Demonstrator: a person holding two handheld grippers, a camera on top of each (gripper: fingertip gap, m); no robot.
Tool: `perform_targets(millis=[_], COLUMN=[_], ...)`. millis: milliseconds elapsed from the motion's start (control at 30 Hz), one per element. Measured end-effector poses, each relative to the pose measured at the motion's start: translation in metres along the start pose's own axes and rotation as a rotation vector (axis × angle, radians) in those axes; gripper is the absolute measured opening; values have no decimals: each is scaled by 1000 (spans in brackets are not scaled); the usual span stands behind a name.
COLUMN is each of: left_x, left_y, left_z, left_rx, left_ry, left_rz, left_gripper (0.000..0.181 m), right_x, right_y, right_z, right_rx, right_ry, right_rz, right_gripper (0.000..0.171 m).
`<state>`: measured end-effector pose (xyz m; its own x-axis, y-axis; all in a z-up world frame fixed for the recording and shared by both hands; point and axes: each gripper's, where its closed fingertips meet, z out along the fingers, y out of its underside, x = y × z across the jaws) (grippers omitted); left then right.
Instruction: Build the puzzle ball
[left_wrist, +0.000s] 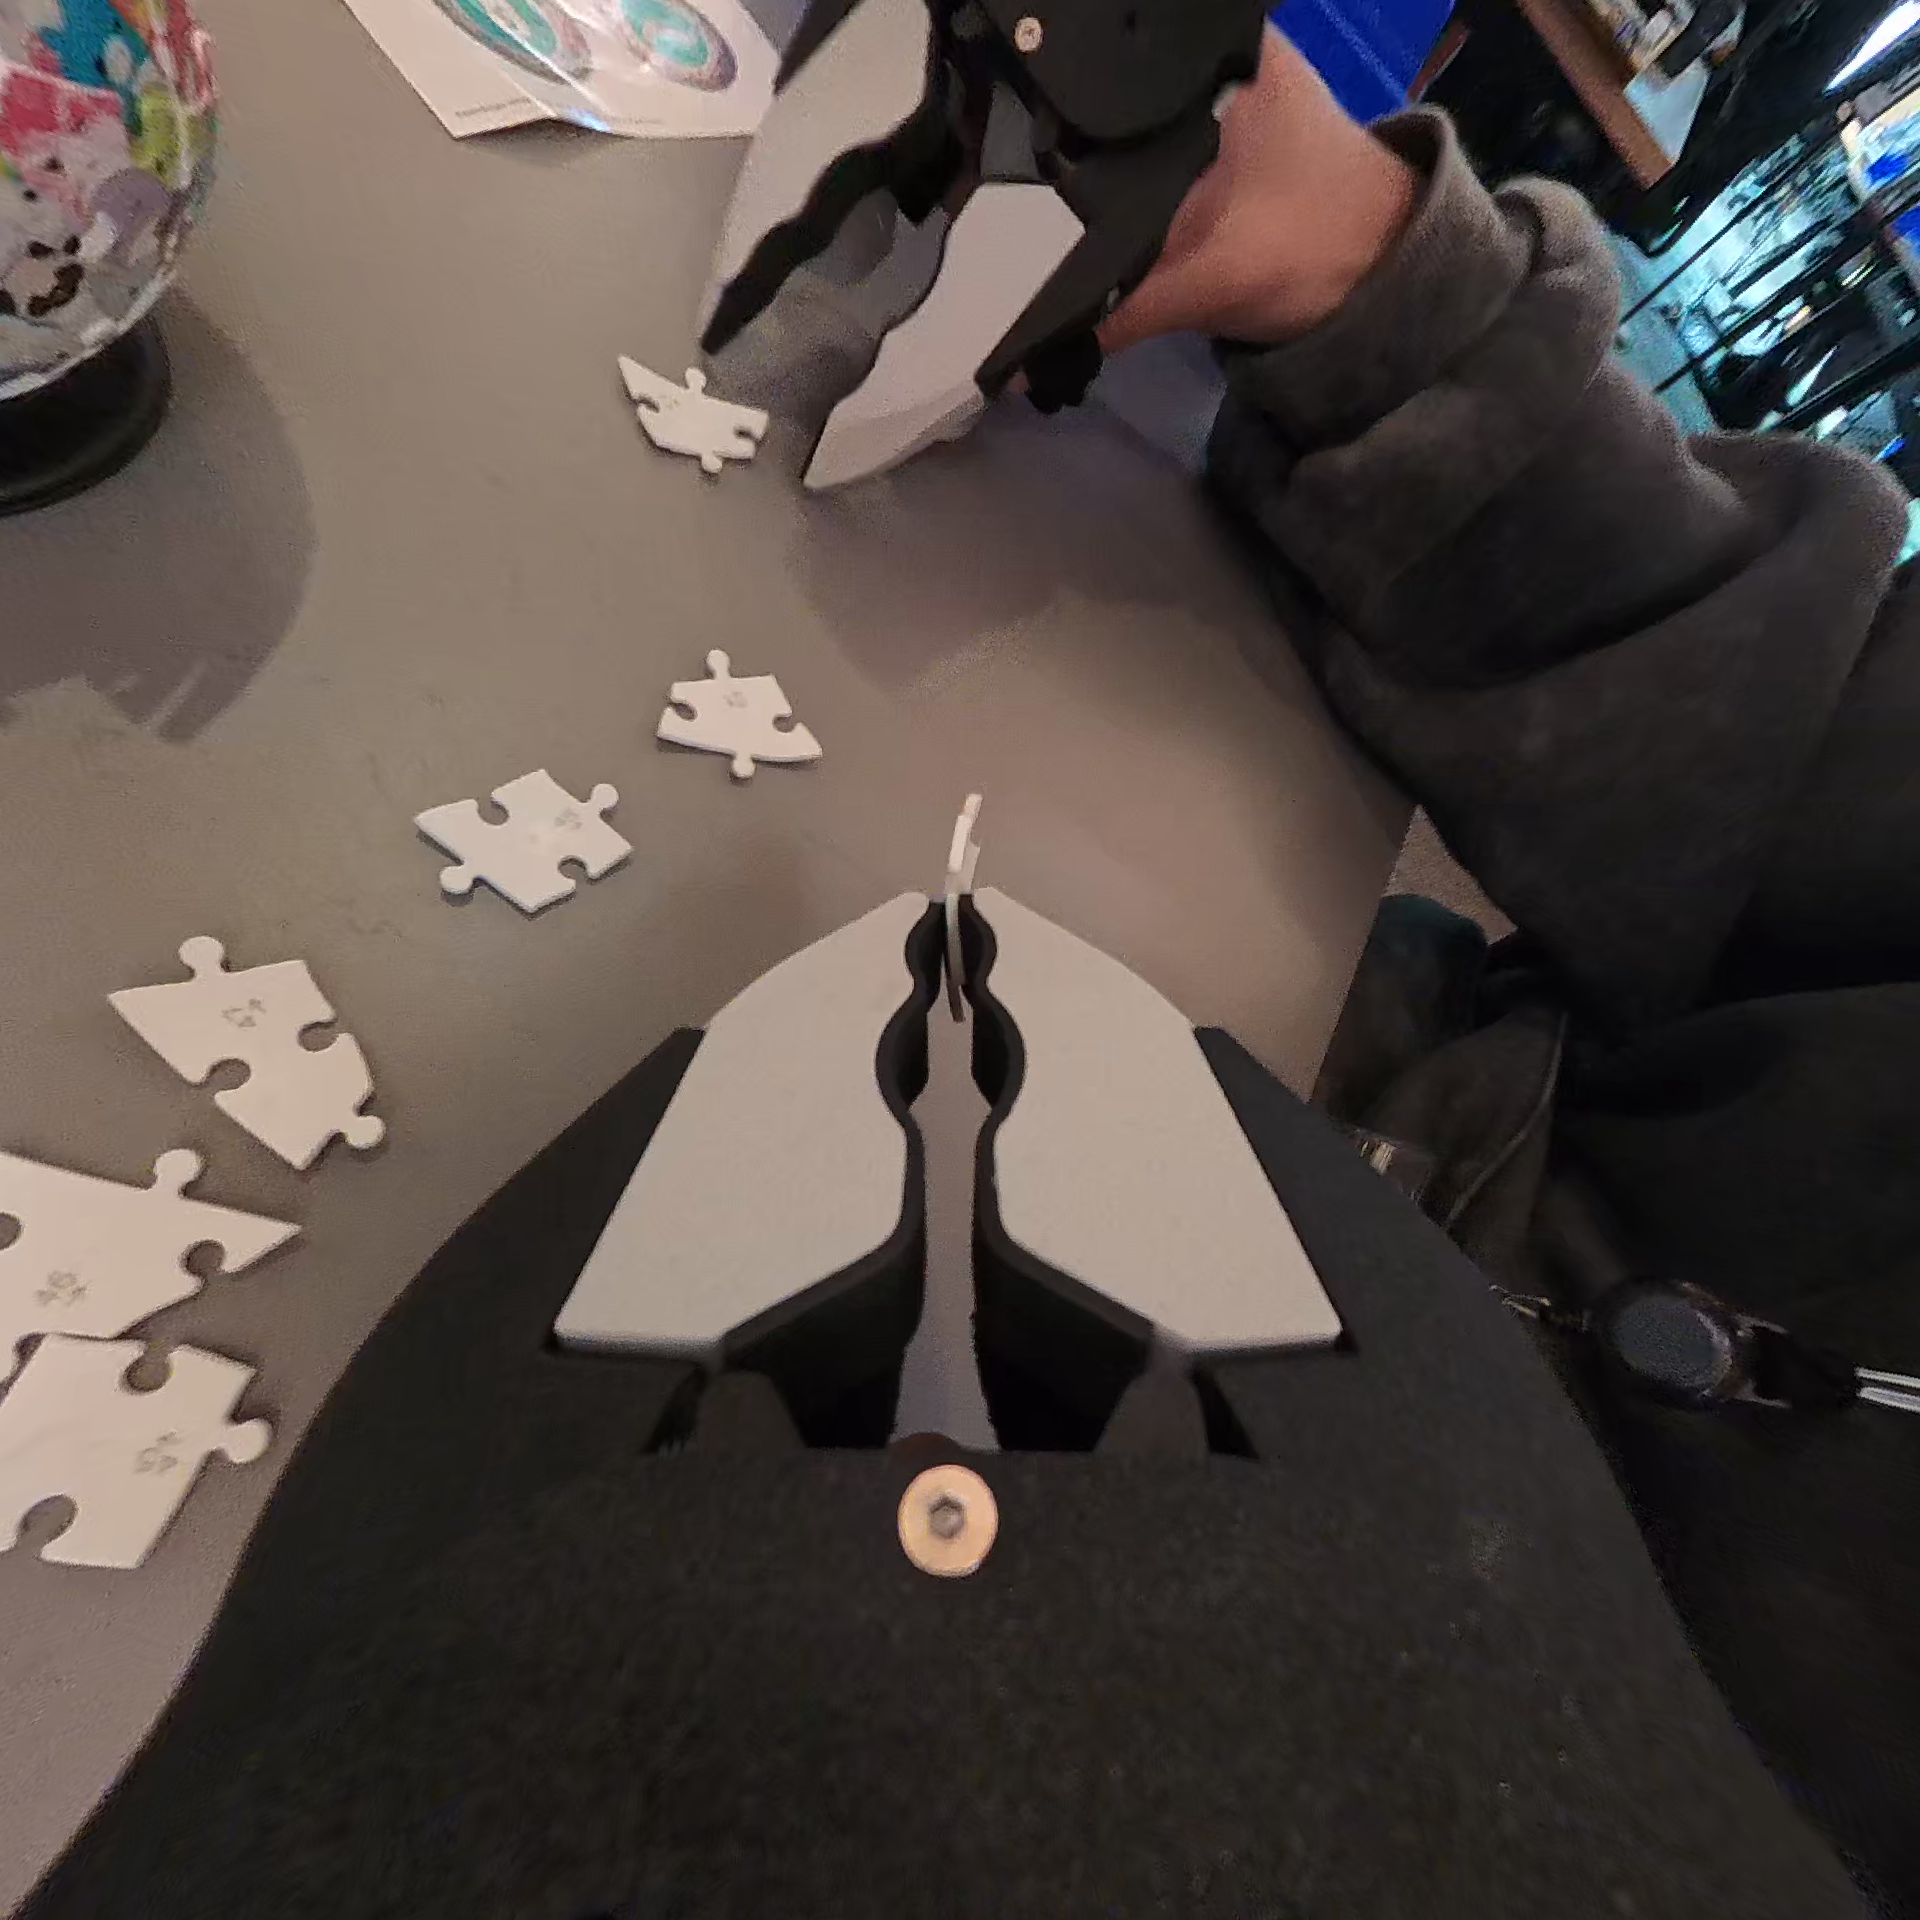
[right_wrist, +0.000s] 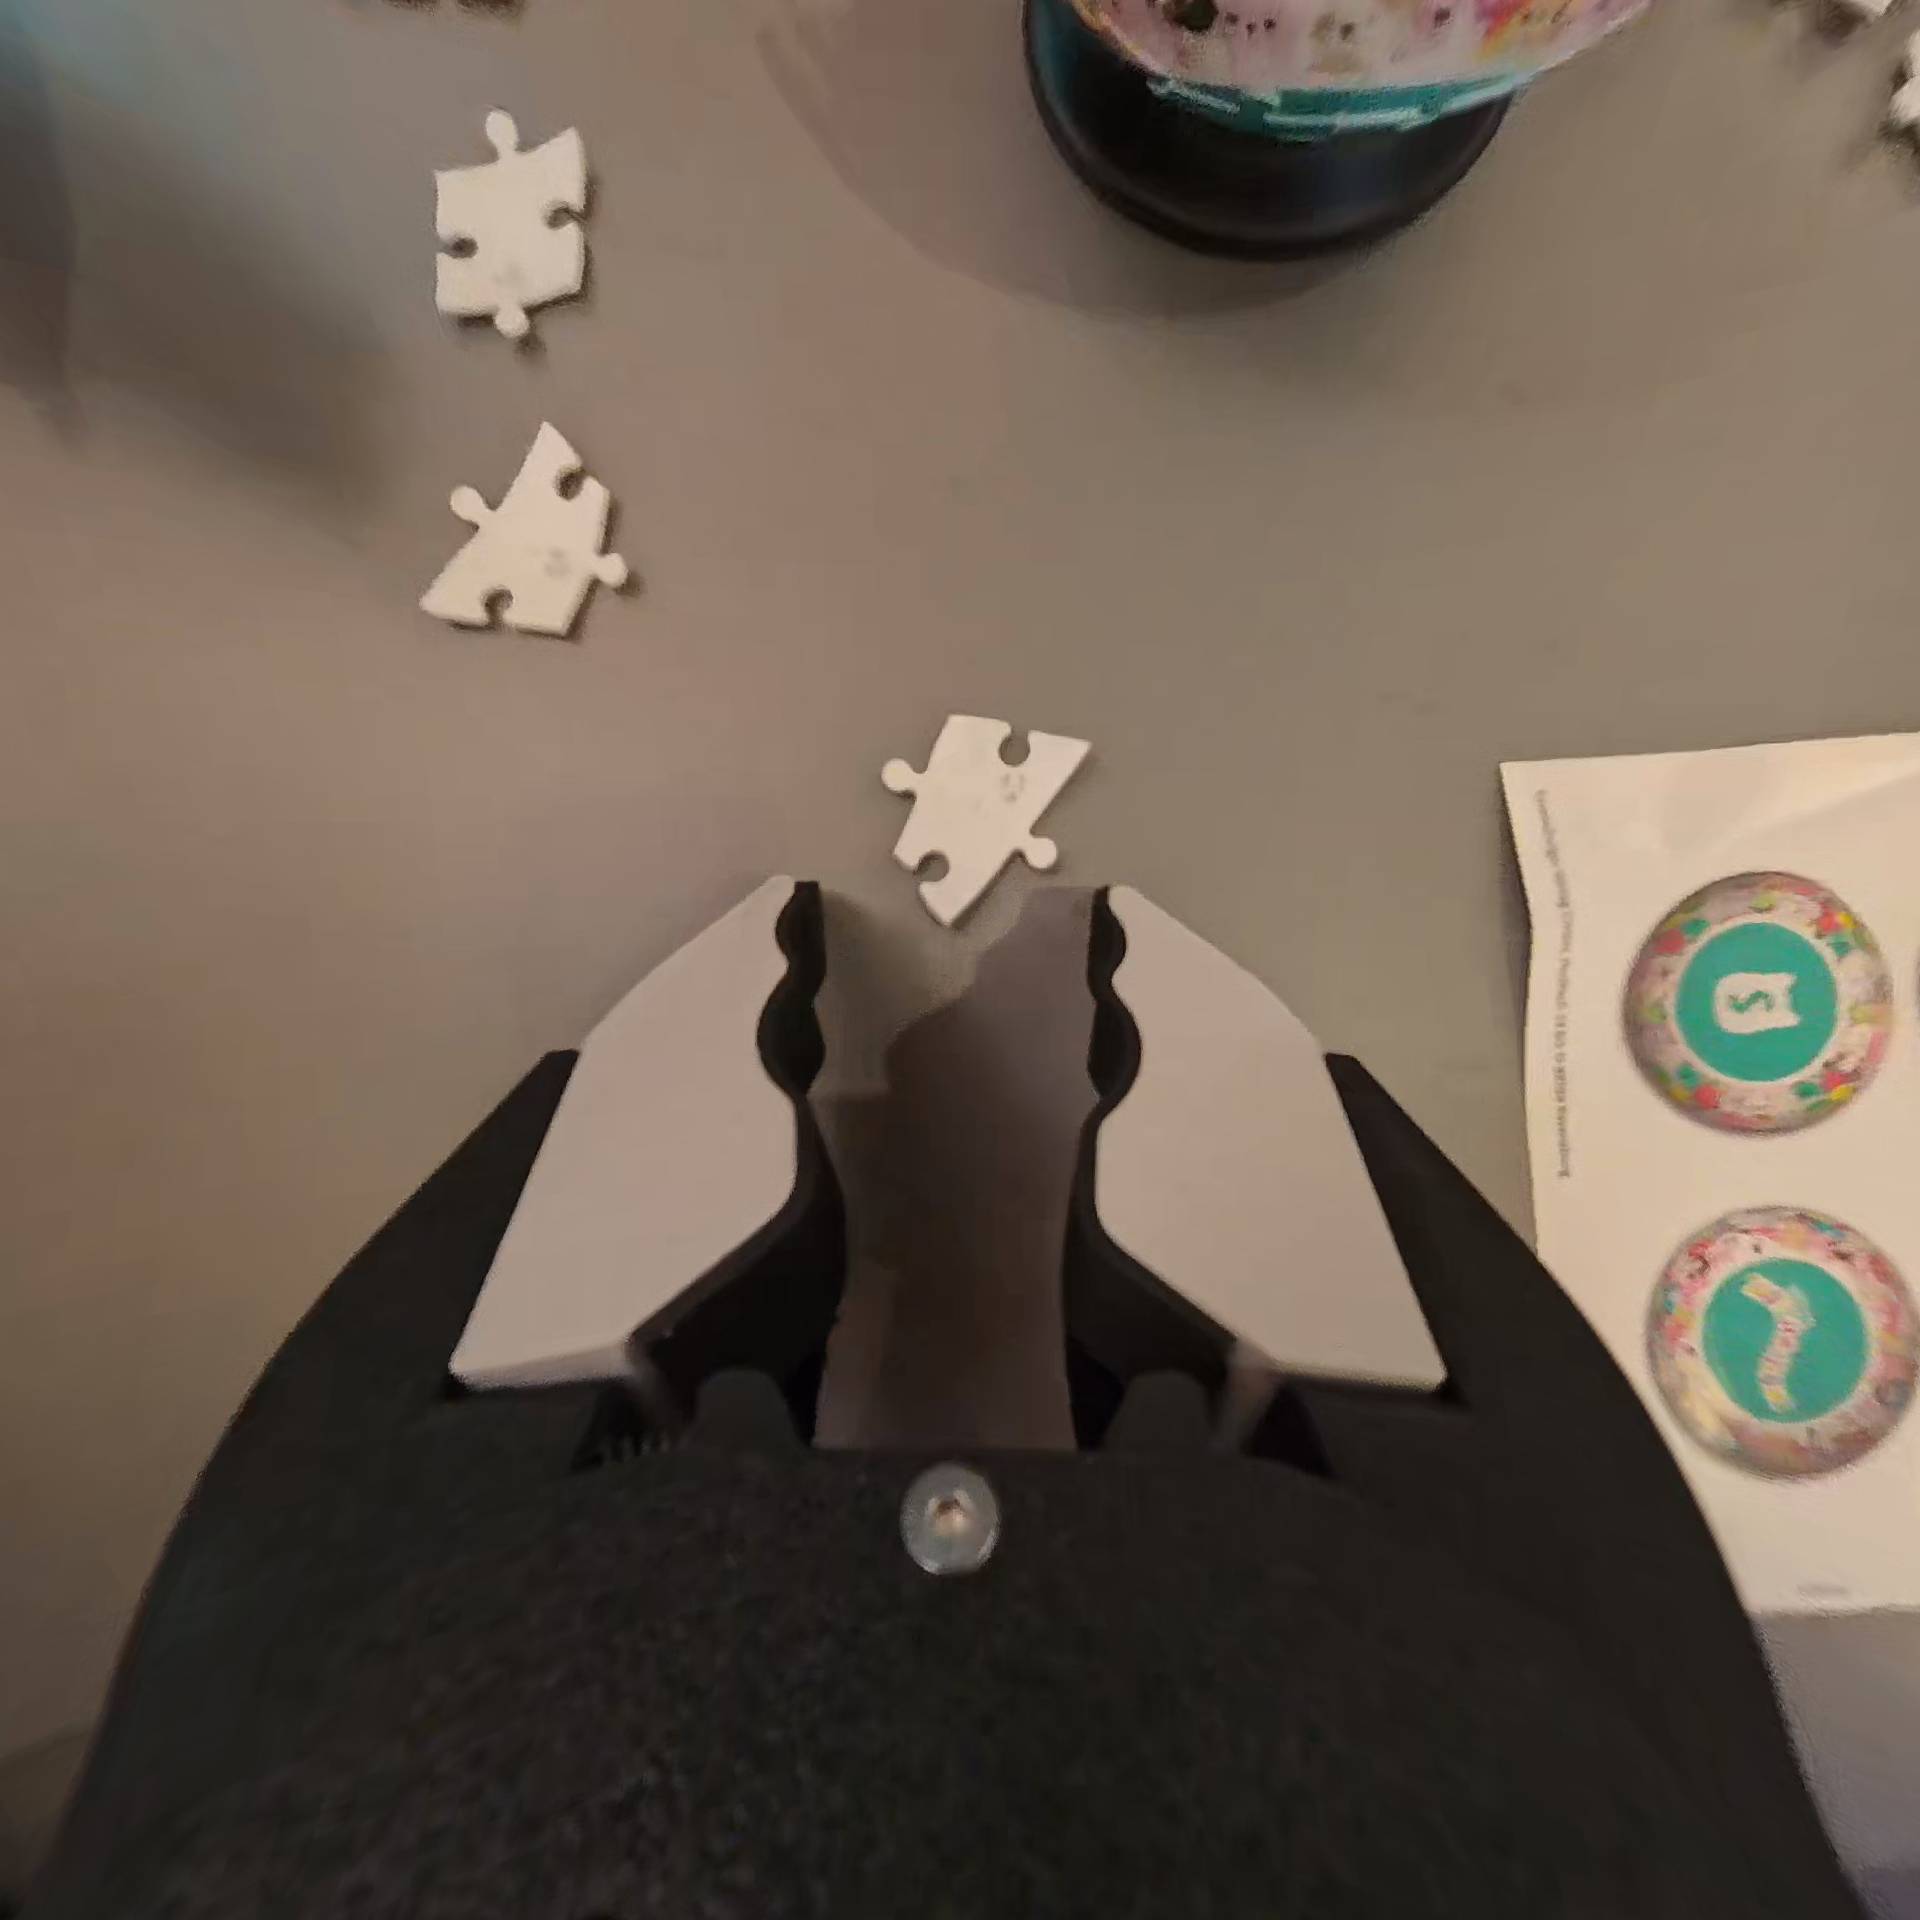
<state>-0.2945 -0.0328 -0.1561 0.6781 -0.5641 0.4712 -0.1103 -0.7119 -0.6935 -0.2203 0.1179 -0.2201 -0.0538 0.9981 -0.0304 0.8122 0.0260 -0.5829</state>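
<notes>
My left gripper (left_wrist: 954, 906) is shut on a white puzzle piece (left_wrist: 964, 844), held edge-on above the grey table. Several white pieces lie face down on the table, among them one (left_wrist: 738, 715) just ahead and one (left_wrist: 528, 840) to its left. The colourful puzzle ball (left_wrist: 94, 166) sits on a black stand at the far left; it also shows in the right wrist view (right_wrist: 1351, 42). My right gripper (right_wrist: 956, 896) is open, low over the table, with a white piece (right_wrist: 982, 816) just beyond its fingertips. The same gripper shows in the left wrist view (left_wrist: 769, 400) beside that piece (left_wrist: 694, 407).
A printed instruction sheet (right_wrist: 1714, 1143) with round ball pictures lies right of the right gripper; it also shows in the left wrist view (left_wrist: 582, 62). Two more pieces (right_wrist: 511, 223) (right_wrist: 525, 540) lie to the left. A grey sleeve (left_wrist: 1507, 499) rests at the table edge (left_wrist: 1351, 935). There is about 20 cm between the tips of the two grippers.
</notes>
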Motion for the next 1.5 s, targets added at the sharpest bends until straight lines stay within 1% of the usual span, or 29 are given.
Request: perform_targets(millis=[67, 100, 133, 200, 233, 367, 433, 467, 567, 667, 733, 767, 833, 900, 933, 967, 1033, 1100, 1200, 1267, 1367, 1433, 1500], left_x=[1, 2, 1, -1, -1, -5, -6, -6, -6, -5, -5, -5, -5, -6, -6, -5, -4, -2, -1, -2, -2, -2, -2], left_y=[4, 5, 6, 7, 7, 6, 6, 6, 7, 7, 8, 8, 8, 9, 9, 9, 9, 10, 9, 10, 10, 10, 10], left_z=[4, 6, 8, 10, 10, 7, 6, 6, 6, 5, 5, 5, 4, 4, 4, 4, 5, 6, 5, 5, 5, 5, 5], left_rx=[-18, -26, -30, -32, -31, -20, -14, -14, -19, -20, -24, -23, -22, -25, -26, -27, -28, -36, -31, -32, -34, -33, -35], left_ry=[11, 23, 27, 30, 36, 36, 35, 37, 35, 37, 33, 33, 32, 27, 27, 30, 40, 38, 32, 34, 36, 37, 30], left_rz=[-1, -5, -9, -17, -23, -39, -45, -47, -46, -39, -36, -34, -32, -28, -27, -28, -29, -23, -11, -12, -17, -16, -12], left_gripper=[2, 2, 2, 2, 2, 2, 2, 2, 2, 2, 2, 2, 2, 2, 2, 2, 2, 2, 2, 2, 2, 2, 2], right_x=[-1, -1, -2, -6, -5, -9, -19, -26, -42, -49, -58, -67, -82, -84, -80, -78, -78, -78, -65, -63, -64, -63, -66], right_y=[-10, -12, -10, -12, -13, -11, -10, -12, -14, -17, -23, -26, -27, -24, -22, -20, -18, -19, -12, -8, -5, -5, -6], right_z=[1, 3, 6, 8, 8, 8, 7, 6, 1, -4, -10, -13, -13, -6, -1, 4, 14, 16, 9, 6, 5, 4, 5], right_rx=[59, 58, 40, 51, 56, 42, 34, 44, 52, 68, 106, 124, 134, 123, 98, 77, 42, 33, 6, 6, 12, 17, 23], right_ry=[-34, -41, -44, -40, -25, -2, -30, -58, -103, -66, -67, -86, -69, 28, 85, 117, 106, 83, 139, 136, 118, 117, 94], right_rz=[31, 35, 26, -6, -3, -10, -4, 6, 49, 33, 14, 3, -16, -46, -67, -84, -66, -38, -72, -63, -66, -65, -59], right_gripper=[44, 41, 35, 9, 5, 4, 4, 0, 0, 0, 11, 14, 21, 35, 39, 40, 47, 44, 39, 38, 28, 27, 31])
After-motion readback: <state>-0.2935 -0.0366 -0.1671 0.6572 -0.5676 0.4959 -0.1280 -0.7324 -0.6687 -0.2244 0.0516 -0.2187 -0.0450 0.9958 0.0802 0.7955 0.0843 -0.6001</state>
